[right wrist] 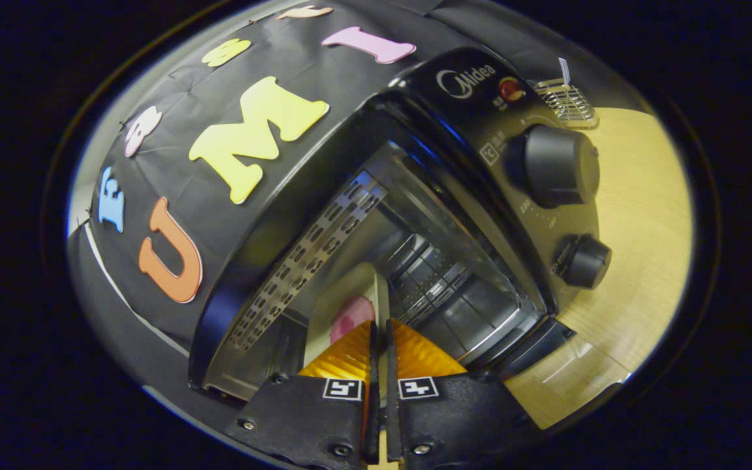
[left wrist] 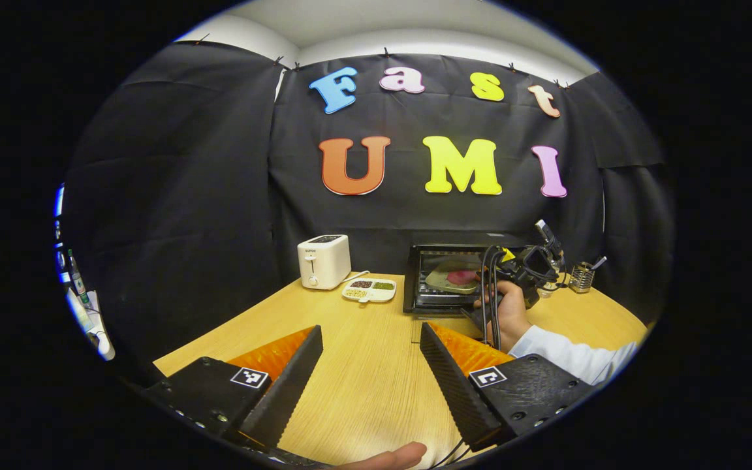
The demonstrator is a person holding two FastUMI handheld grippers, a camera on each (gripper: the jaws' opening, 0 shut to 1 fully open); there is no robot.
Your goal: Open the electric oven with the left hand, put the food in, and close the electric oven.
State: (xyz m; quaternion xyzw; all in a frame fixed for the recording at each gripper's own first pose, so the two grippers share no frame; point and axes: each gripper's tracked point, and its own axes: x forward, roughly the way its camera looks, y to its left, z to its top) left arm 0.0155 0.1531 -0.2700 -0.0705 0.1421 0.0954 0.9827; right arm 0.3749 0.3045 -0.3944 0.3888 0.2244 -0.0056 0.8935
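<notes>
The counter point(left wrist: 363, 365) carries the oven point(left wrist: 454, 277) at its far right, door down. Left of it stand a toaster point(left wrist: 324, 261) and a small tray point(left wrist: 369, 290). The right tongs point(right wrist: 379, 329) pinch a plate point(right wrist: 350, 307) of food point(right wrist: 352, 316) inside the oven. The left tongs point(left wrist: 371, 346) hang spread above the near counter.

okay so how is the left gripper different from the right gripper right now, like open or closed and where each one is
The left gripper has its fingers spread wide with nothing between them; the right gripper is pinched shut on the edge of a plate. The left gripper hangs over bare wooden table, well back from the electric oven; the right gripper reaches into the oven's open mouth. Both point toward the oven.
</notes>
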